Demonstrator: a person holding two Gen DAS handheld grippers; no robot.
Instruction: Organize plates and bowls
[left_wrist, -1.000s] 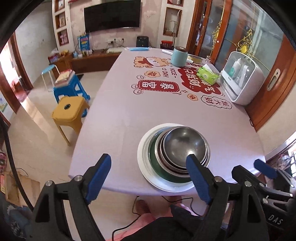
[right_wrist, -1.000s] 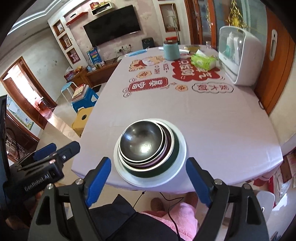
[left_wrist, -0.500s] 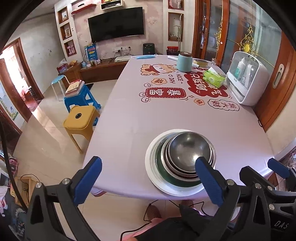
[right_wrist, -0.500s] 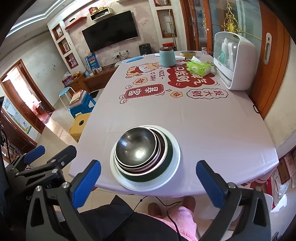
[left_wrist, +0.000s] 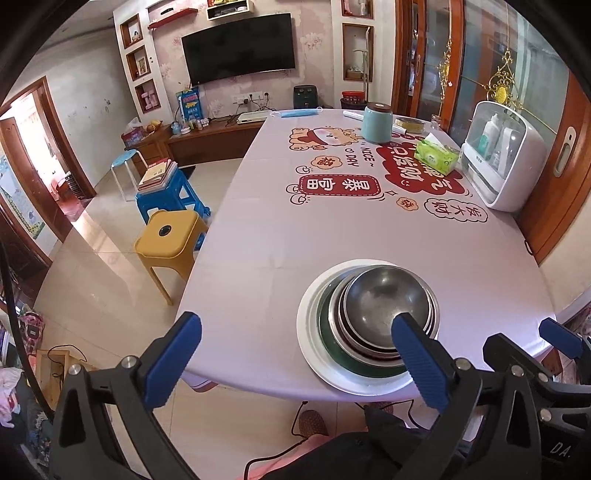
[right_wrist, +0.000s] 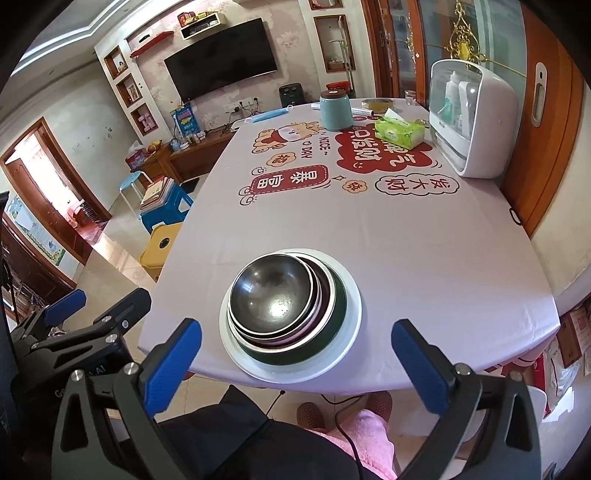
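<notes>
Left wrist view: the left gripper stands released, its blue-padded jaws spread wide with nothing between them; one blue pad overlaps the near edge of the stack in this picture, but whether it touches cannot be told.
Right wrist view: the right gripper is likewise released and empty, held back from the bench edge, with the stack showing between and beyond its pads.
Stack: a round white plate lies near the front edge of the bench; on it sits a dark green dish, then nested stainless-steel bowls, the shiny top one open side up.
Bench: a long bench under a pale lilac cloth with red cartoon prints.
Far end: a teal round canister with a brown lid, a green tissue pack just beside a white lidded storage box at the right edge.
Floor, left of bench: a yellow plastic stool and a blue plastic stool stacked with books.
Person: dark clothing and pink slippers show below the bench edge.
</notes>
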